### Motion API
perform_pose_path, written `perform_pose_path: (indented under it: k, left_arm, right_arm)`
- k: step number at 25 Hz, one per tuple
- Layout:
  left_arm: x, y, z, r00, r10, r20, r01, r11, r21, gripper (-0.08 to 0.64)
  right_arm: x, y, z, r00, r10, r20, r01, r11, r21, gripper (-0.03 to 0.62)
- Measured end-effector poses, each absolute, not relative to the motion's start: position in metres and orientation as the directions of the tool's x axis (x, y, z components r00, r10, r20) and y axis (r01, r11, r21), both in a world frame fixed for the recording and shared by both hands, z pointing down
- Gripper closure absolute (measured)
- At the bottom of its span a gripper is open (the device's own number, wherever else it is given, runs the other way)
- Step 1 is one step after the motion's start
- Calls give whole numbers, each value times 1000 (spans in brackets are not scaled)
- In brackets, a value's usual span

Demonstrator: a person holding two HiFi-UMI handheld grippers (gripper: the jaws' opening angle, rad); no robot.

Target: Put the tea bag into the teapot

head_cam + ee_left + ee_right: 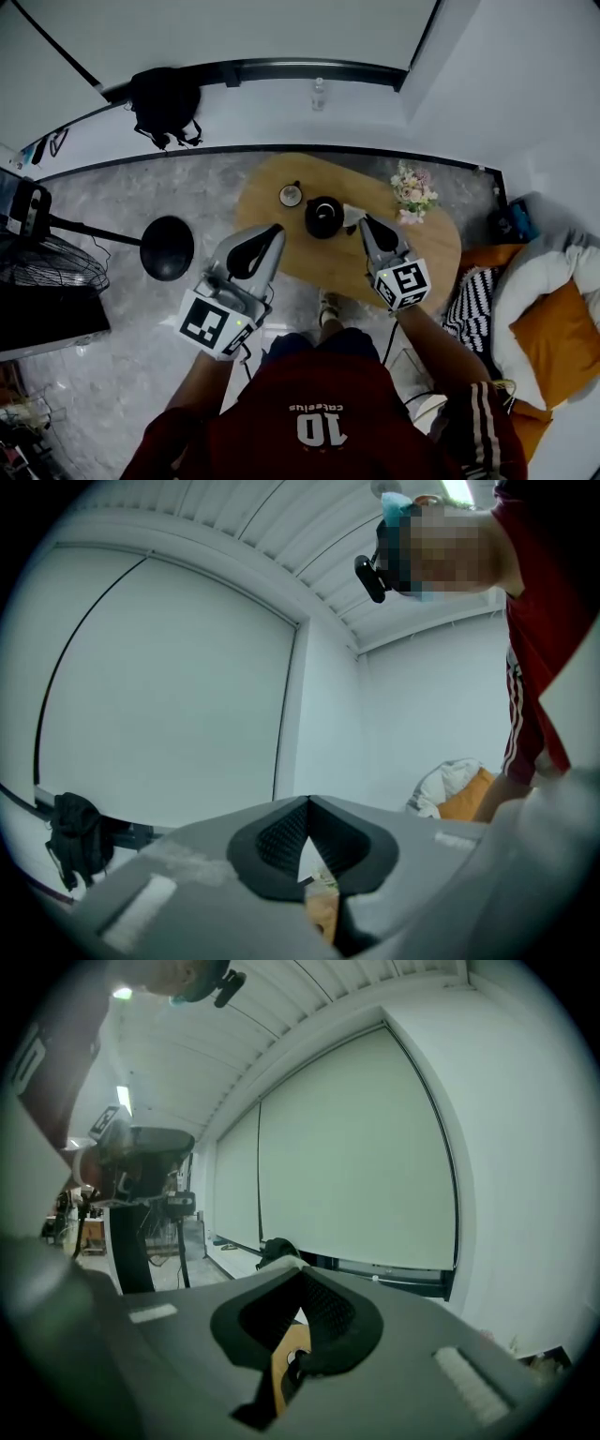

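In the head view a black teapot [323,217] stands on the oval wooden table [431,248]. A small round dish or lid [291,195] lies to its left. A small white item [351,215], possibly the tea bag, lies just right of the teapot, partly behind my right gripper. My left gripper [277,228] hovers left of the teapot, its jaws shut with nothing in them. My right gripper [364,221] hovers right of the teapot, also shut on nothing. Both gripper views tilt up at the walls, with the left gripper [307,799] and the right gripper [302,1275] closed tip to tip.
A flower bunch [412,193] stands at the table's right. A black fan base [167,247] sits on the floor to the left. A black bag [164,103] and a bottle [319,94] rest by the far wall. Cushions [553,337] lie at the right.
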State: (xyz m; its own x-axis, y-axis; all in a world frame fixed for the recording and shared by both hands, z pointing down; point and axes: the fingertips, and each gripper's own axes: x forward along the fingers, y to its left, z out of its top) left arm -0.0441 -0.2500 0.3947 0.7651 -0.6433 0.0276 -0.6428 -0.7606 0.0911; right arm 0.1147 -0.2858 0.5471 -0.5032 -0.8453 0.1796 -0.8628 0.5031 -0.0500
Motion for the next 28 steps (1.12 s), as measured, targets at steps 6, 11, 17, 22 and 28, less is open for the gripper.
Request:
perform_pose_path:
  k: [6, 11, 17, 22, 28]
  left_arm:
    - [-38, -263, 406, 755, -653, 64, -656, -748, 106, 558]
    - [-42, -275, 420, 747, -660, 78, -665, -740, 106, 558]
    - [-37, -283, 435, 725, -680, 110, -688, -707, 162, 558]
    - [-37, -288, 446, 715, -688, 124, -698, -697, 163, 558]
    - [-43, -291, 456, 692, -707, 147, -722, -669, 176, 558]
  right_arm:
    - [108, -310, 605, -517, -816, 258, -849, 528, -30, 592]
    - [105, -328, 641, -510, -809, 290, -852, 521, -47, 592]
    - [98, -340, 692, -505, -785, 359, -850, 525, -48, 592]
    - [94, -354, 724, -504, -761, 409, -842, 538, -38, 591]
    - [93, -363, 744, -509, -745, 430, -833, 553, -27, 592]
